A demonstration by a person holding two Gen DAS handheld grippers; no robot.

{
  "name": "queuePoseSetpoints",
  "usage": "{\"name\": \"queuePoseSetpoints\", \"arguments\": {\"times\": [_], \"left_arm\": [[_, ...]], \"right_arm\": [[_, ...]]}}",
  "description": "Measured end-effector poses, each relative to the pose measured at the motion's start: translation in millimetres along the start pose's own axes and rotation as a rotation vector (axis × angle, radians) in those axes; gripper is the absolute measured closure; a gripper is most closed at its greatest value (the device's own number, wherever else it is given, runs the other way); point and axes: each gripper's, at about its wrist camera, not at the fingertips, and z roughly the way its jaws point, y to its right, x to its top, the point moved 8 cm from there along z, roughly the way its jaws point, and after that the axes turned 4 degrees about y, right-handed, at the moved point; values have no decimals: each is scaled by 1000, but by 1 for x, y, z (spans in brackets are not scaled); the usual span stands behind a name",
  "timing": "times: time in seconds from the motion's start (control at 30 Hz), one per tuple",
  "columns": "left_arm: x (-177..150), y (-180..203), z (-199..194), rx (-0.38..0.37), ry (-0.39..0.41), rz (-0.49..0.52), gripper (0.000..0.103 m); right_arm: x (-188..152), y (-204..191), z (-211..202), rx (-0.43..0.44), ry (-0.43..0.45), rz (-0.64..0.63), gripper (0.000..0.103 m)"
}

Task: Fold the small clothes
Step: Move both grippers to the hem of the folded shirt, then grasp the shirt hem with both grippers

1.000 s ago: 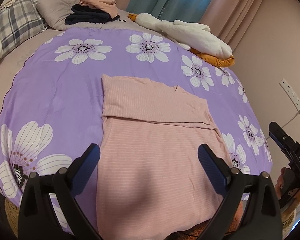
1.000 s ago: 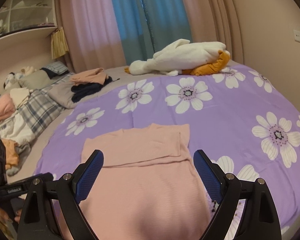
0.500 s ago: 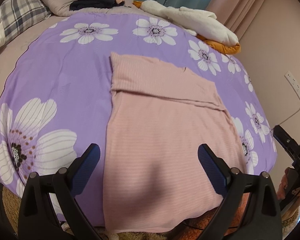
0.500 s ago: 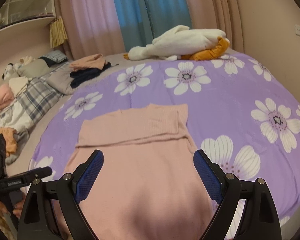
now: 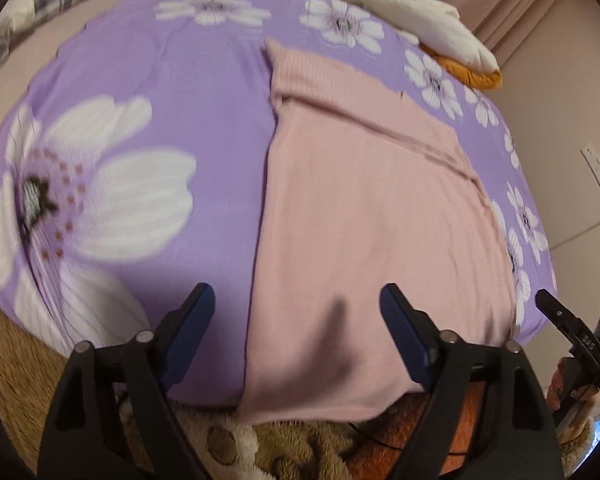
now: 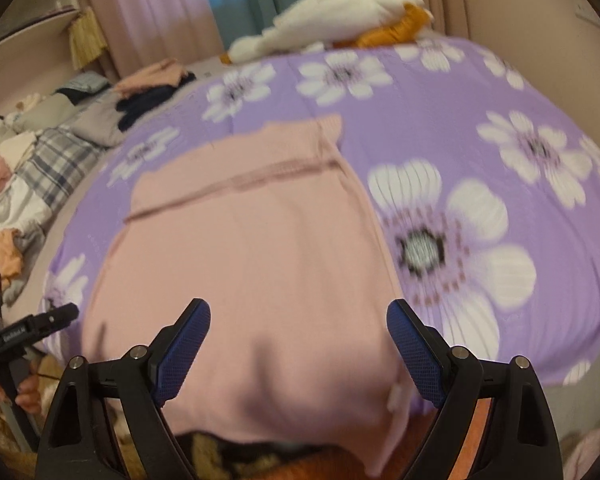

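Both my claws have dropped toward the near hem of the pink knit top (image 5: pixel 364 216), which a second ago sat well ahead of them and now fills the space just in front of the pads. My left claw (image 5: pixel 298 322) was spread wide and its jaws are closing now; the top's left edge and near corner lie between them, but the pads do not yet press the cloth. My right claw (image 6: pixel 298 338) stays spread wide, nothing pinched, with the hem's right half directly ahead and below it. I read this as the approach to a hem grab, so the bottom can be carried up toward the far end for the next fold.

The top lies flat on the purple floral bedspread (image 5: pixel 204 128), its near hem draping over the bed's edge beneath my claws. At its far end a band is already folded across, leaving a straight ridge. The fabric is a soft, fine-ribbed knit, thin and limp, so it should bunch easily. The bedspread looks smooth, printed with large white flowers. Far beyond lies a white plush goose (image 6: pixel 332 20), and ahead to the left a small stack of folded clothes (image 6: pixel 152 88).
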Motion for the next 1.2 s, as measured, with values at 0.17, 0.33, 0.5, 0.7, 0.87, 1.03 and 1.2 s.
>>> {"name": "queuePoseSetpoints", "arguments": {"times": [0.17,0.33,0.5,0.7,0.87,1.03,1.2], "left_arm": [[-10,-6,2,10,-10,16,28],[-21,-2,1,-7,-27,32,33],[-30,0,1,-27,-52,35,42],[-42,-1,-1,-38,-74,59,44],[-54,3,0,-43,-108,87,44],[-75,1,15,-34,-188,82,57],[-87,0,27,2,-205,92,90]], "right_arm": [[-28,20,6,-34,-80,49,23],[-46,37,7,-74,-121,88,31],[-55,46,10,-88,-142,117,36],[-65,47,12,-73,-179,133,41],[-74,44,13,-45,-204,131,61],[-74,42,11,-48,-202,94,81],[-68,36,4,11,-185,95,93]]}}
